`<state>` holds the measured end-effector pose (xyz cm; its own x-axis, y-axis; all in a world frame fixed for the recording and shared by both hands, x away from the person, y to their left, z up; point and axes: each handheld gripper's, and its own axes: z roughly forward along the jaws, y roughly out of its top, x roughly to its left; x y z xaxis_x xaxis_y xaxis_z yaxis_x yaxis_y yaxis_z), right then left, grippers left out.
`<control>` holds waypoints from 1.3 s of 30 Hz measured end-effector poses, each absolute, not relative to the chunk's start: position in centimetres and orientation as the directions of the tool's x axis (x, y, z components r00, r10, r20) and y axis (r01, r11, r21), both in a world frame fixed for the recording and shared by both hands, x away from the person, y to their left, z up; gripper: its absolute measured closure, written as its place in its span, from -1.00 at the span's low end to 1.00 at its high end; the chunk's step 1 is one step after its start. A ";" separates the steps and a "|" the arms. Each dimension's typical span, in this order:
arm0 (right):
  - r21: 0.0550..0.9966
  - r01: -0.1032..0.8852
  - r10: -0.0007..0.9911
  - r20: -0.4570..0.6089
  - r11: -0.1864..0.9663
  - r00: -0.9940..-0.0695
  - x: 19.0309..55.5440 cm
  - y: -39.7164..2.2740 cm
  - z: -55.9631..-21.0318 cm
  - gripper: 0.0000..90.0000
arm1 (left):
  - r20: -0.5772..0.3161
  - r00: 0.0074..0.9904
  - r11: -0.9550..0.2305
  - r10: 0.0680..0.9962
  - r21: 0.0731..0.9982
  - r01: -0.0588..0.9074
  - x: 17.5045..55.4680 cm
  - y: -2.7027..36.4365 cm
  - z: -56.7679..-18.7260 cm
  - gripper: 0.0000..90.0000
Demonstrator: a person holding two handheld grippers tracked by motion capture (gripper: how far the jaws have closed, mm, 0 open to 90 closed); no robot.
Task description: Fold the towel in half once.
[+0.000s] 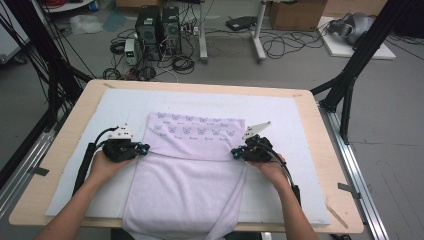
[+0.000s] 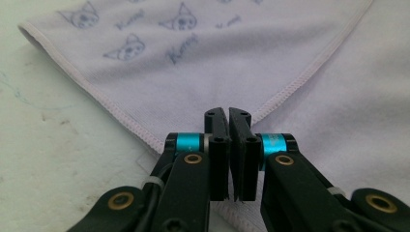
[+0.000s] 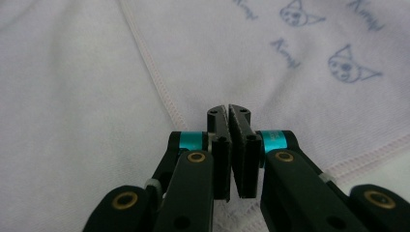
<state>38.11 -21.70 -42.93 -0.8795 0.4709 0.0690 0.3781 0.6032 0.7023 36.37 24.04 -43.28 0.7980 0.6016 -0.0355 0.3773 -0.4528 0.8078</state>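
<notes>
A lavender towel lies on the white mat, its near end hanging over the table's front edge. Its far part is folded toward me, showing a flap printed with cat faces. My left gripper sits at the flap's left corner, jaws pressed together on the towel's hemmed edge. My right gripper is at the flap's right corner, also shut on the towel. In the left gripper view the left gripper's tips meet where the flap's hems converge. In the right gripper view the right gripper's tips pinch cloth beside the stitched hem.
The white mat covers most of the wooden table. Black frame posts stand at the table's right and left. Computer towers, cables and a cardboard box are on the floor beyond.
</notes>
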 end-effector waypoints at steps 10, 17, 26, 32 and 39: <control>0.786 0.324 0.455 0.061 0.527 -0.888 36.1 -23.4 -39.9 0.96 | -0.019 0.799 -0.425 0.601 0.839 0.340 34.8 24.9 -40.5 0.99; 0.712 0.348 0.438 0.063 0.610 -0.897 35.9 -22.5 -41.1 0.95 | -0.026 0.813 -0.471 0.582 0.804 0.363 35.3 23.7 -42.4 0.63; 0.688 0.383 0.451 0.091 0.616 -0.888 36.6 -22.4 -42.1 0.95 | -0.026 0.787 -0.498 0.617 0.762 0.415 37.0 23.0 -44.4 0.61; 0.686 0.382 0.450 0.088 0.620 -0.888 36.7 -22.2 -42.2 0.95 | -0.011 0.784 -0.507 0.621 0.757 0.412 36.8 22.8 -44.1 0.95; 0.728 0.360 0.455 0.074 0.584 -0.887 36.4 -22.6 -41.2 0.95 | -0.021 0.782 -0.455 0.622 0.803 0.384 36.0 23.5 -42.3 0.96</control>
<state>36.37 -22.64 -41.18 -0.8874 0.4549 0.0744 0.3602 0.5835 0.7279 36.02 23.50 -42.33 0.7824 0.6224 -0.0214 0.3842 -0.4553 0.8032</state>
